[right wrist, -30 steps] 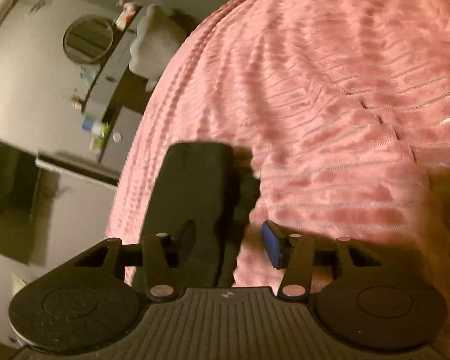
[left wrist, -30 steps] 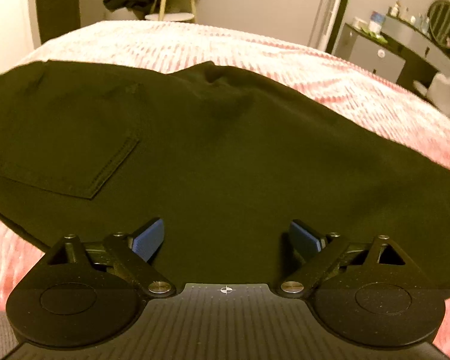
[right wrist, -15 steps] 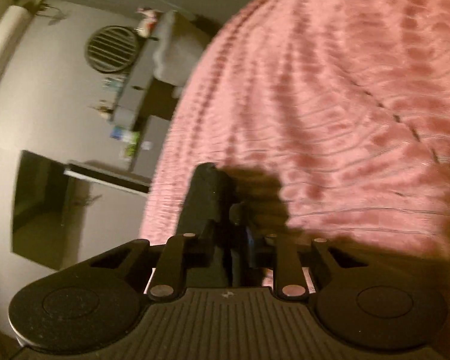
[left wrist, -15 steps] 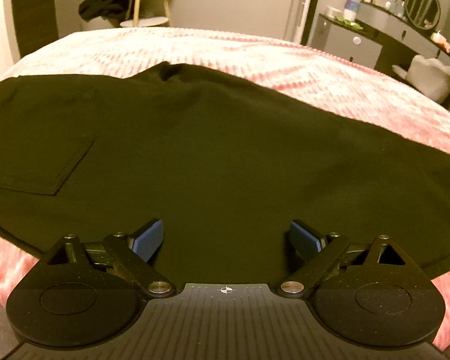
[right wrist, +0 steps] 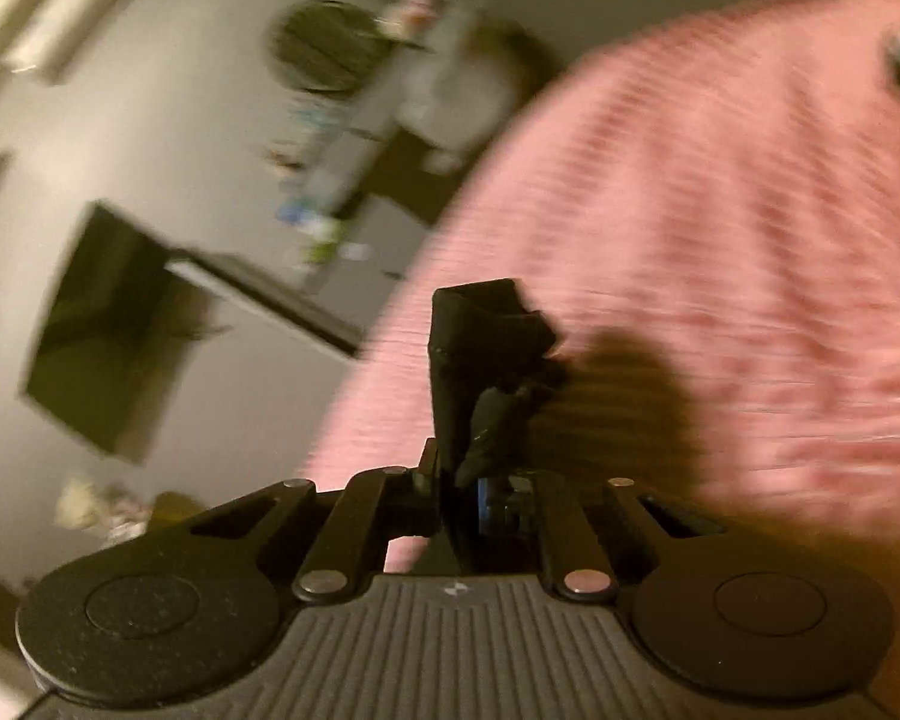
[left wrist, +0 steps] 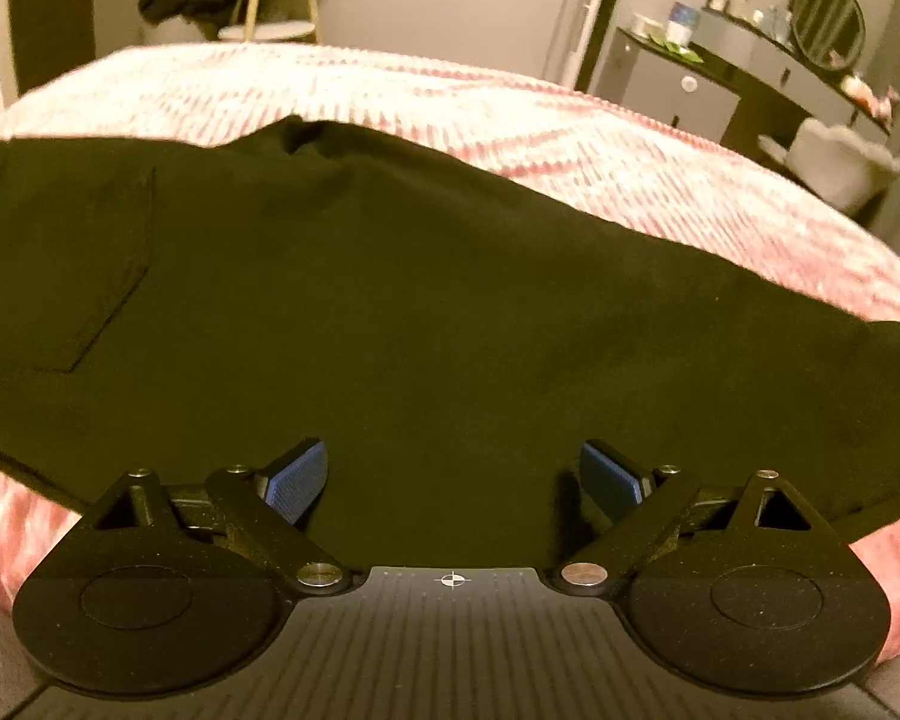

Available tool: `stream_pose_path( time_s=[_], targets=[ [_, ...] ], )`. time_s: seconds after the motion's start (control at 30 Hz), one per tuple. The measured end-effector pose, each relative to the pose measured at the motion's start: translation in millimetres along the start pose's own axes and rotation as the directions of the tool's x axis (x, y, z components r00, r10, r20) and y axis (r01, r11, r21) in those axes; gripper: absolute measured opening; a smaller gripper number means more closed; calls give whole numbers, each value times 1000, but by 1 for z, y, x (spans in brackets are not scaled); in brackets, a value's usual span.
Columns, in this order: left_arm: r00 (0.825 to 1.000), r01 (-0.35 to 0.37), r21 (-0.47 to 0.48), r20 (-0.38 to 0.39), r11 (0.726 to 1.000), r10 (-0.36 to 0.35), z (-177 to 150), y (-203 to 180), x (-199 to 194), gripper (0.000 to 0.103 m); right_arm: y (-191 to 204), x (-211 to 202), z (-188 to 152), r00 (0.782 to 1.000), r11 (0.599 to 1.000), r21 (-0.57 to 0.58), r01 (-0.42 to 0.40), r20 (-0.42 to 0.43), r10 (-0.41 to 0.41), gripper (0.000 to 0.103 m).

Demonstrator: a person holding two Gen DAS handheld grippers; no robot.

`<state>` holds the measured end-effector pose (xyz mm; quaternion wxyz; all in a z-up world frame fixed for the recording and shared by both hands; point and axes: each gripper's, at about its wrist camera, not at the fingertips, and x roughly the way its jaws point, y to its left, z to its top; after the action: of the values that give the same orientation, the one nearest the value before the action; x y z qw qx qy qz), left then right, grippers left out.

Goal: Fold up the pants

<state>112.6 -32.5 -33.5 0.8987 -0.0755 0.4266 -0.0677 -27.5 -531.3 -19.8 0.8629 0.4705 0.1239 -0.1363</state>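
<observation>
Dark olive-black cotton pants (left wrist: 390, 312) lie spread flat across the near edge of the pink ribbed bedspread (left wrist: 570, 138), seat up, patch pocket (left wrist: 78, 276) toward the left side. Left gripper (left wrist: 453, 480) poised over the cloth near the bed's near edge, blue pads (left wrist: 297, 477) wide apart, nothing between them, touching nothing I can make out.

Right gripper (right wrist: 471, 483): jaws have just been closing and now pinch a bunched end of the same dark fabric (right wrist: 480, 348), apparently a leg hem, raised clear of the bedspread near its right edge. View blurred.

Handling, as I judge it: soft, limp, fairly light woven cloth; it will sag and drag rather than hold shape. Not fragile, not slippery on that ribbed cover. Best held at doubled edges, hem or waistband, both layers in the pinch. The free claw would do well at the waistband corner to steady the fold.
</observation>
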Motion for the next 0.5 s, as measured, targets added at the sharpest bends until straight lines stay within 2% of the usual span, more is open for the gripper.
stream_pose_path(
  time_s=[0.07,0.13,0.2,0.23,0.3,0.33,0.37,0.4,0.43,0.47,0.5],
  targets=[
    [1000,27,-35,1,999,-27,2,2,-3,95,50,-4,-23,995,987,-126,-101,-39,97,11],
    [999,51,-53,15,997,-50,4,3,-8,95,91,-5,-58,979,954,-231,-191,-120,167,13],
    [996,77,-67,44,995,-74,6,5,-16,95,119,0,-101,949,914,-300,-274,-236,207,15],
    [995,88,-72,57,993,-84,6,7,-19,95,128,5,-127,930,890,-335,-310,-300,211,20],
    [993,101,-84,66,991,-95,6,11,-23,95,136,18,-177,899,864,-391,-319,-414,144,32],
    [992,107,-93,68,990,-101,6,15,-24,95,135,27,-199,871,859,-405,-313,-484,89,49],
    [993,108,-100,67,989,-101,5,17,-25,95,131,35,-215,839,867,-401,-296,-543,36,56],
    [993,105,-107,64,989,-98,5,21,-26,95,124,39,-226,805,885,-375,-275,-593,-1,56],
    [993,107,-108,64,988,-101,5,24,-27,95,117,40,-230,785,901,-343,-265,-619,-4,56],
    [992,112,-107,68,988,-105,5,26,-28,95,113,38,-228,778,911,-319,-260,-628,3,57],
    [992,116,-107,68,987,-110,5,27,-28,95,109,33,-220,782,919,-301,-255,-624,13,58]
  ],
)
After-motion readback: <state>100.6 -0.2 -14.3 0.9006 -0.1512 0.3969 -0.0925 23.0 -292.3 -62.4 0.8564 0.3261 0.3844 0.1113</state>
